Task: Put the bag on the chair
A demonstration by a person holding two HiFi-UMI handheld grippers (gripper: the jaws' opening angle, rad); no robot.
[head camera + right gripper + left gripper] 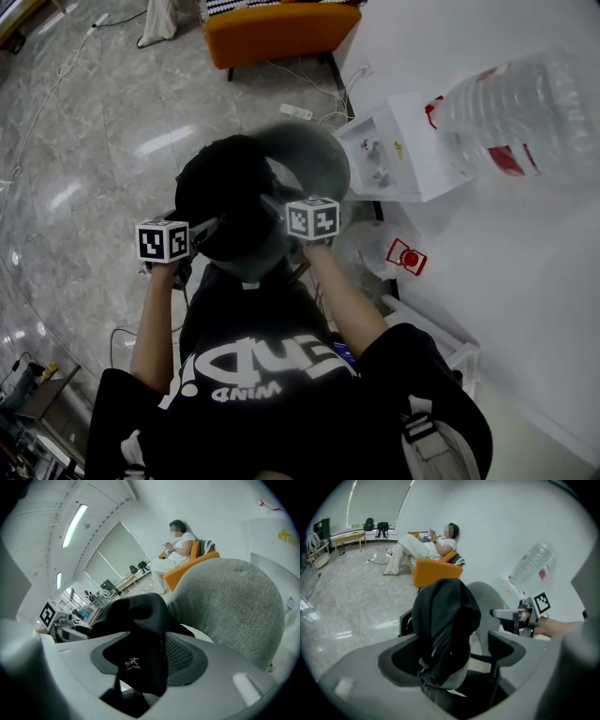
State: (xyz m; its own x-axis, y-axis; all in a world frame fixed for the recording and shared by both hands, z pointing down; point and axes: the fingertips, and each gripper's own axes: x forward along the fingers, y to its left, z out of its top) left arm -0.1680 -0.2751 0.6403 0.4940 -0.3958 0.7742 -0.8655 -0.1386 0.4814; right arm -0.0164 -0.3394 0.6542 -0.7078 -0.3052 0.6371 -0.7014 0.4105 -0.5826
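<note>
The black bag (230, 197) sits on the grey chair (314, 155). The left gripper (208, 228) is wide open, and the bag is at its 1 o'clock, not pinched. The right gripper (274, 202) is open too, with the bag at its 9 o'clock.

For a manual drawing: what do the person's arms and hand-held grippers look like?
The left hand-held gripper and right hand-held gripper have light grey jaws, dark pads, and a white cube with black square markers. Black short-sleeved T-shirt, white lettering.
</note>
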